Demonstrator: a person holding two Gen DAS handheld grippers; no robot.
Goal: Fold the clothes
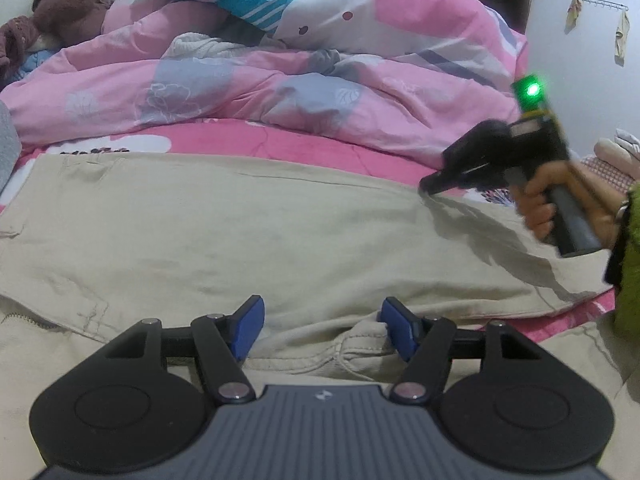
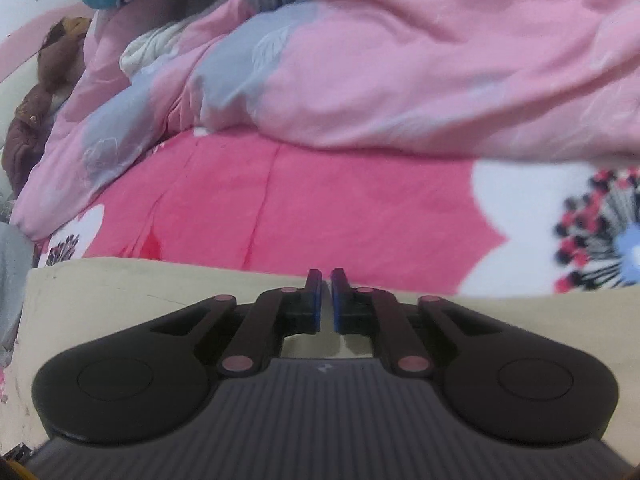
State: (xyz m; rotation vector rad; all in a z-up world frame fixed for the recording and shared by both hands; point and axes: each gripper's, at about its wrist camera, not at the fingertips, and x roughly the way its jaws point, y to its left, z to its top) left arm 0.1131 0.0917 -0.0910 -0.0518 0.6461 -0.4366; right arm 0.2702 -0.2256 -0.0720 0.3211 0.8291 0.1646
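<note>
Trousers point(image 1: 248, 232) of beige woven cotton lie spread on the pink flowered bedsheet point(image 2: 320, 208), long axis running left to right across the bed; the left gripper point(image 1: 322, 322) hovers low over the near crumpled edge, its blue pads wide apart, gripping nothing; the right gripper point(image 2: 326, 300), held in a hand point(image 1: 548, 200) at the far right edge, has its jaws almost closed, tips touching the cloth; a rumpled pink quilt point(image 1: 280, 80) lies behind.
</note>
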